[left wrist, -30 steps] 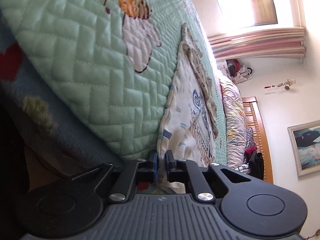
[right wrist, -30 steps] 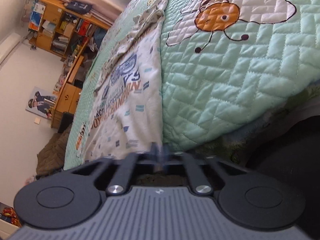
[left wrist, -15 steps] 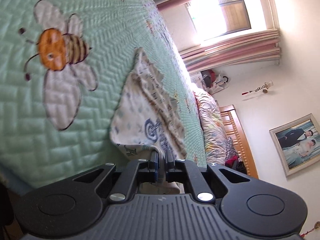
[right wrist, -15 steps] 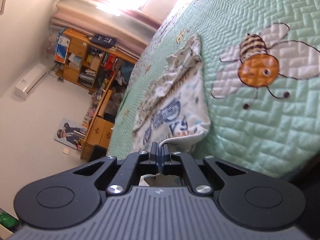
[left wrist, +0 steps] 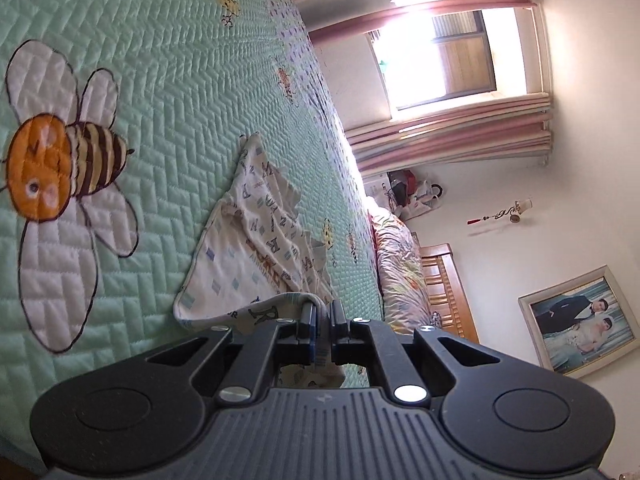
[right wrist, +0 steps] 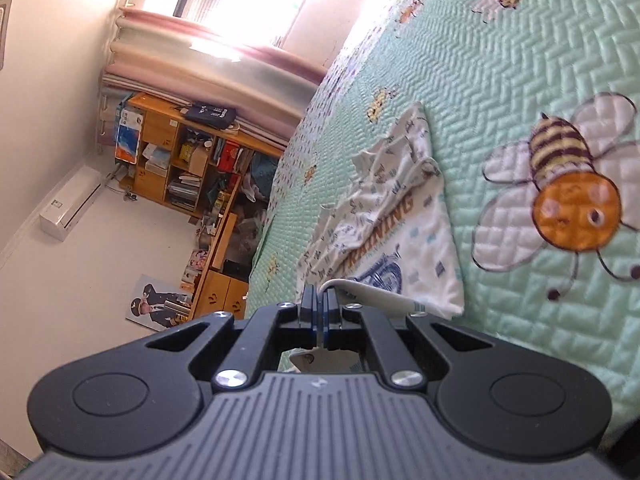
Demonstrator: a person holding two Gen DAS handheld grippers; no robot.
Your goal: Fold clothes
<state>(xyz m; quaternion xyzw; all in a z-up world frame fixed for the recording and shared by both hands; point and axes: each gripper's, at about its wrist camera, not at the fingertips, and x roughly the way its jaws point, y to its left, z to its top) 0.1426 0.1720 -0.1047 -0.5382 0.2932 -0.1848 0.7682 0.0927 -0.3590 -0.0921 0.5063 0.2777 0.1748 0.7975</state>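
Mint-green quilted bedspread (left wrist: 192, 92) with big embroidered bees, and on it lies a white printed shirt (left wrist: 256, 248) covered in little letters and blue dashes, with "TRAINING" in orange across it. That's the thing being folded.

Both claws are clamped on it. The left gripper (left wrist: 322, 320) has its fingers pinched together over a rolled hem edge, and the right gripper (right wrist: 319, 312) is squeezed tight on a thin white edge of the same shirt (right wrist: 404, 220). So each hand has a near corner, or at least a bit of the near edge (can't see exactly which part of the hem from here).

The relation that matters: the shirt's long axis runs straight away from both claws, toward the window end of the bed. The held edge is curled up off the quilt right at the fingertips, while the far part is rumpled and bunched up, lying flat-ish on the bedspread. Neither hand looks nearer than the other; they seem level on that near edge.

My guess is the held edge travels along that long axis, over the body toward the crumpled far end. The bunched fabric there could make the fold land lumpy.
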